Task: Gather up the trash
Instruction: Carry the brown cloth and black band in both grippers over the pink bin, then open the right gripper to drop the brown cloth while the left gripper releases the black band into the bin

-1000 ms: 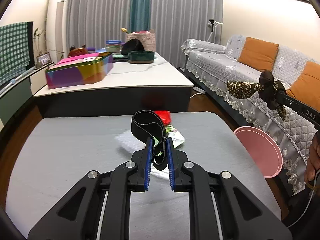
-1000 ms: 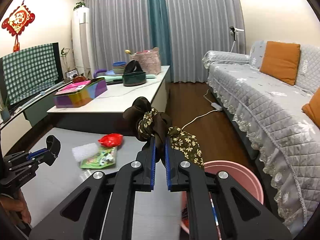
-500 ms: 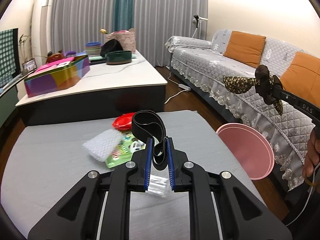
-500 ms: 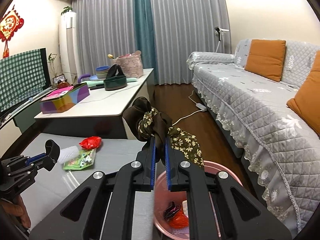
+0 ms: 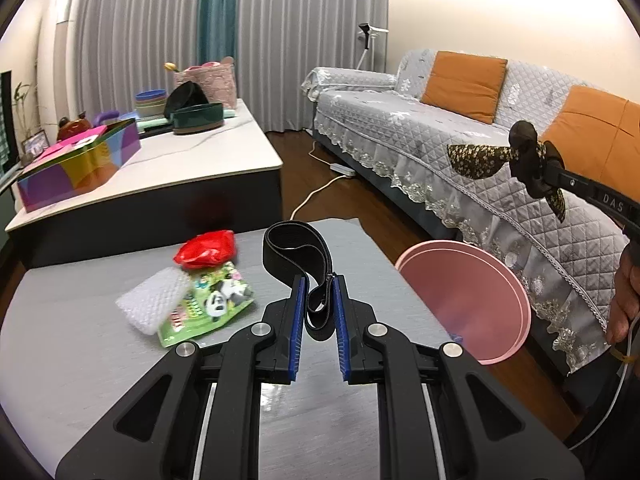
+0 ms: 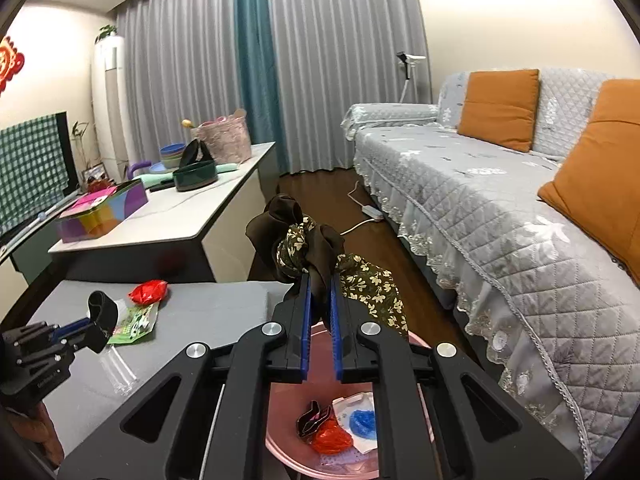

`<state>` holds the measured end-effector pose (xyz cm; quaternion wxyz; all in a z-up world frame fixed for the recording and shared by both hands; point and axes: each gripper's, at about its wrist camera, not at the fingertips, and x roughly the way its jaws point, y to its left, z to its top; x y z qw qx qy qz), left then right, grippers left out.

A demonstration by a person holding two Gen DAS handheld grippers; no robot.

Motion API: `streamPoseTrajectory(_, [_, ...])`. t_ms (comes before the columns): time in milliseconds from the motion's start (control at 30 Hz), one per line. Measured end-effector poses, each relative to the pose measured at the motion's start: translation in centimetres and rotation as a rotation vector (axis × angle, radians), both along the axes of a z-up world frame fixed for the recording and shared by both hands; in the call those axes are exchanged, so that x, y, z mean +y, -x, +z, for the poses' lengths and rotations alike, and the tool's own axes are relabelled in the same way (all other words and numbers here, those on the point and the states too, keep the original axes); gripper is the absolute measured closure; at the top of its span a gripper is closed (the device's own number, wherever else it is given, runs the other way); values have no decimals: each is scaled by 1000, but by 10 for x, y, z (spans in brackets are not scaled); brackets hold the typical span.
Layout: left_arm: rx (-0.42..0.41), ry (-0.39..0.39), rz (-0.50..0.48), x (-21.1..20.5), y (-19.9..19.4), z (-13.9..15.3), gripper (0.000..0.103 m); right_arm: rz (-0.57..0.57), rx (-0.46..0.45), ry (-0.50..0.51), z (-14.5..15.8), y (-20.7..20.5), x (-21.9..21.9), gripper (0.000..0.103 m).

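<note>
Trash: two pieces are riding in the tongs, more is lying on the grey table (image 5: pixel 100 360), and some is already sitting in the pink bin (image 6: pixel 288 436).
Landmark: the bin is standing on the floor just beside the table's right edge, in front of the sofa (image 6: pixel 500 208).
Left gripper (image 5: pixel 317 312): pinching a black band (image 5: pixel 296 252) that is looping up above the jaws, over the table and left of the bin.
Right gripper (image 6: pixel 319 312): pinching a brown flowered scrunchie (image 6: pixel 304 244), hanging right over the bin's mouth.
Change: both views are showing the bin nearer and larger than a second ago; the right wrist view is now looking straight into it, where before only the rim was peeking out. Both grips are looking unchanged.
Meaning: the scrunchie is probably ready to be let go; the band is likely needing a little more travel toward the bin.
Left on the table: a red wrapper (image 5: pixel 206 248), a white bubble-wrap piece (image 5: pixel 152 304), a green snack packet (image 5: pixel 208 304) and a clear plastic piece (image 6: pixel 118 368), all well left of the bin.
Hidden: the right gripper's body is covering much of the bin, so its contents are showing only in part — something red, something blue, white paper.
Cut off: the person is showing only as a hand at each frame's edge.
</note>
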<state>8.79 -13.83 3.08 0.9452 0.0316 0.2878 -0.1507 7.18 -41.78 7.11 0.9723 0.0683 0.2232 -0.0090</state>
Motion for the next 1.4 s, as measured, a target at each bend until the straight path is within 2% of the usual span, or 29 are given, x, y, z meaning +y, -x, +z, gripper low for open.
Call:
streamPoseTrajectory(300, [0, -5, -63, -38, -6, 1, 89, -58, 3, -36, -3, -2, -28, 94])
streamPoseTrajectory(767, [6, 11, -199, -115, -26, -1, 89, -106, 33, -14, -13, -9, -46, 94])
streamPoseTrajectory(1133, [27, -3, -259, -147, -45, -14, 89, -135, 53, -25, -20, -12, -61, 94])
streamPoseTrajectory(1267, [38, -3, -275, -152, -49, -17, 88, -145, 58, -29, -22, -13, -64, 90])
streamPoseTrajectory(1300, [43, -3, -278, -153, -50, -17, 86, -143, 64, -33, -22, -14, -64, 89])
streamPoseTrajectory(1367, [57, -4, -287, -154, -52, -18, 66, -138, 82, -38, -25, -16, -64, 83])
streamPoseTrajectory(1400, [54, -7, -285, -154, -51, -18, 64, -140, 84, -37, -26, -17, -65, 79])
